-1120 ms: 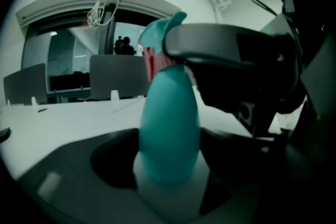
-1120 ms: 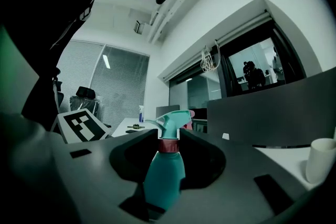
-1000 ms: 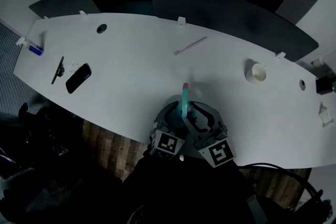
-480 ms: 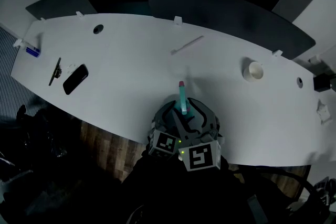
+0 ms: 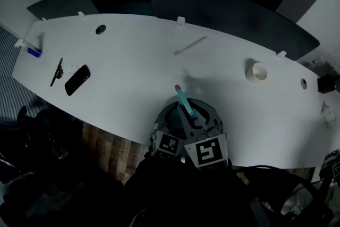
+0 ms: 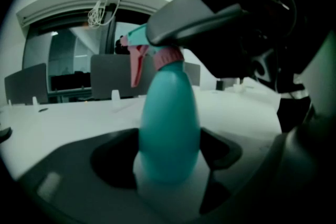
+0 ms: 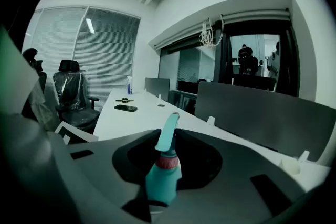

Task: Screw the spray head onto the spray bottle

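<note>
A teal spray bottle (image 6: pixel 169 134) stands at the white table's (image 5: pixel 127 61) near edge, and my left gripper (image 6: pixel 169 168) is shut on its body. On its neck sit the pink collar (image 7: pixel 167 161) and the teal spray head (image 7: pixel 169 134), with the nozzle (image 5: pixel 178 87) pointing away and left. My right gripper (image 7: pixel 165 165) has just been closing and is shut on the spray head at the collar. One of its fingers (image 6: pixel 210 13) lies across the collar in the left gripper view. Both marker cubes (image 5: pixel 169 144) sit side by side in the head view.
A black phone (image 5: pixel 77 80), a dark tool (image 5: pixel 58 70) and a small blue item (image 5: pixel 34 51) lie at the table's left end. A white rod (image 5: pixel 191 45) lies mid-table and a tape roll (image 5: pixel 258 72) at the right. Grey dividers (image 5: pixel 228 13) stand behind the table.
The spray head's nozzle has swung to the left in the head view. The right gripper's marker cube shifted left beside the left one and turned. The left gripper kept still.
</note>
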`<action>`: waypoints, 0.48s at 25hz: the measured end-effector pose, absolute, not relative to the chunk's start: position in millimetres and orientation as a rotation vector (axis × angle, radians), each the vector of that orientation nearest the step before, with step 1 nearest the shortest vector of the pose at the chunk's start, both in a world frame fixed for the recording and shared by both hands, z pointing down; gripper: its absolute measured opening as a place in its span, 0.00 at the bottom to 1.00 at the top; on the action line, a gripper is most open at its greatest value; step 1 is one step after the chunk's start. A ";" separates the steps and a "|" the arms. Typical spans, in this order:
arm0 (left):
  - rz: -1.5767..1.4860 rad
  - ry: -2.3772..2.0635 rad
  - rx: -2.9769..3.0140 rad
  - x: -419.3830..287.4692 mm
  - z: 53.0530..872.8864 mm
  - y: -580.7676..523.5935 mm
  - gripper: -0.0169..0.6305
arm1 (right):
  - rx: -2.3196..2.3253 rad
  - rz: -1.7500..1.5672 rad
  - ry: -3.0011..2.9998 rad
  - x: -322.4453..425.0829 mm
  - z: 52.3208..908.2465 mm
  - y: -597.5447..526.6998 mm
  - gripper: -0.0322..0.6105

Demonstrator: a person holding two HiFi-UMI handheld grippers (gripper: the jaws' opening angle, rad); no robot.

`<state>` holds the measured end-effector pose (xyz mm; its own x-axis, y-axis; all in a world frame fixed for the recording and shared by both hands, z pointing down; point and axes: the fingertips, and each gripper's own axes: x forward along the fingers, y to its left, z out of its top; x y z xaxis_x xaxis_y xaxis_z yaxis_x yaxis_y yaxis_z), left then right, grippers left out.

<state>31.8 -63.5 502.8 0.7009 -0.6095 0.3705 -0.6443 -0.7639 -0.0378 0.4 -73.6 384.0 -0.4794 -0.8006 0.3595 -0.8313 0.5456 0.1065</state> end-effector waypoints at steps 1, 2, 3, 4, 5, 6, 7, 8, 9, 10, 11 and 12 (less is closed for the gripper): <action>0.562 -1.036 2.807 31.6 503.1 -63.6 0.59 | 1.345 0.123 -2.448 0.5 381.6 -73.6 0.19; 0.557 -1.035 2.804 31.9 502.9 -63.8 0.59 | 1.356 0.131 -2.481 1.0 378.4 -73.8 0.19; 0.550 -1.035 2.801 32.3 502.6 -64.2 0.59 | 1.367 0.134 -2.509 1.8 375.8 -74.1 0.19; 0.545 -1.037 2.800 32.5 502.6 -64.7 0.59 | 1.374 0.130 -2.527 3.0 374.6 -74.3 0.19; 0.542 -1.038 2.799 32.8 502.8 -64.9 0.59 | 1.379 0.128 -2.539 4.4 374.9 -74.0 0.19; 0.541 -1.039 2.798 33.1 502.9 -64.9 0.59 | 1.384 0.132 -2.550 6.1 376.4 -73.3 0.19; 0.544 -1.039 2.799 33.4 503.1 -64.7 0.59 | 1.390 0.144 -2.563 7.8 378.4 -72.2 0.19; 0.549 -1.038 2.801 33.7 503.2 -64.4 0.59 | 1.394 0.155 -2.575 9.2 380.1 -71.0 0.19; 0.552 -1.038 2.802 33.8 503.2 -64.2 0.59 | 1.394 0.159 -2.585 10.3 381.2 -69.9 0.19; 0.553 -1.038 2.801 34.0 503.1 -64.3 0.59 | 1.392 0.158 -2.590 11.0 381.6 -69.2 0.19; 0.553 -1.038 2.801 34.2 502.9 -64.3 0.59 | 1.391 0.163 -2.593 11.5 381.5 -68.7 0.19; 0.554 -1.038 2.800 34.4 502.9 -64.2 0.59 | 1.392 0.176 -2.595 12.1 381.2 -68.5 0.19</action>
